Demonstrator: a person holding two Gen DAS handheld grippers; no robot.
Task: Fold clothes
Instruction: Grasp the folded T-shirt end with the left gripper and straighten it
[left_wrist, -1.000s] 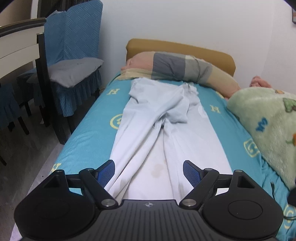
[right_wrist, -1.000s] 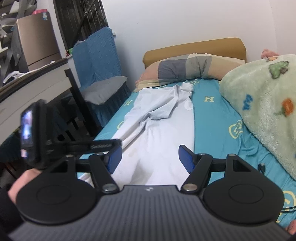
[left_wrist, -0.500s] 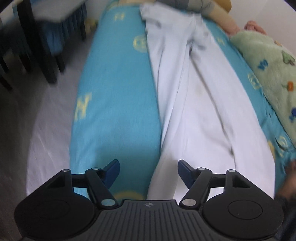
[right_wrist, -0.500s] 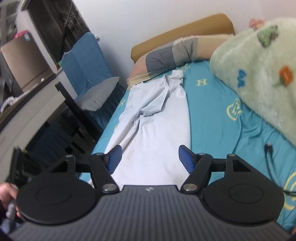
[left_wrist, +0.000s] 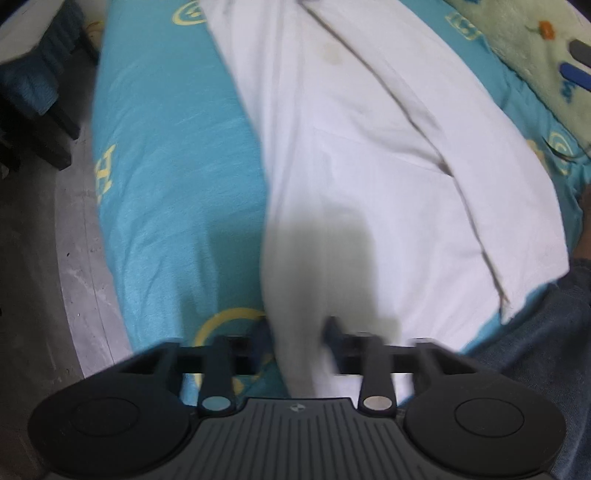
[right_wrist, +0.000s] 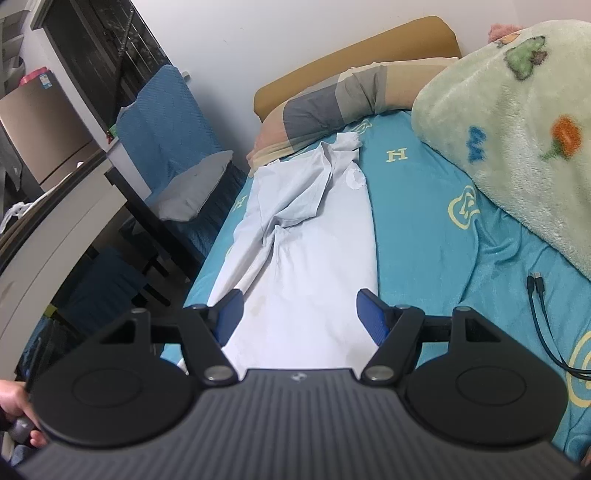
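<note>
— Your left gripper points down at the near end of the bed. What do its fingers have?

— They have just been closing, and now they are clenched on a raised ridge of the white trousers' near edge. The cloth bunches up between them and hides the pads. The view is blurred, but the fold plainly passes through the gap.

— And your right gripper?

— Its fingers stand wide apart, released, with nothing between them. They hang above the near part of the trousers, not touching the cloth.

— Where does the garment lie?

— Stretched along the turquoise bed sheet, from the near end toward the striped pillow at the tan headboard. The far half is rumpled, with a fold thrown over itself. One long crease runs down the near half.

— Anything that holds other things?

— Only the bed itself. It carries the trousers, the pillow, a fluffy green blanket heaped at your right, and a dark cable on the sheet just below the blanket. A blue-covered chair beside the bed bears a grey cushion on its seat.
</note>
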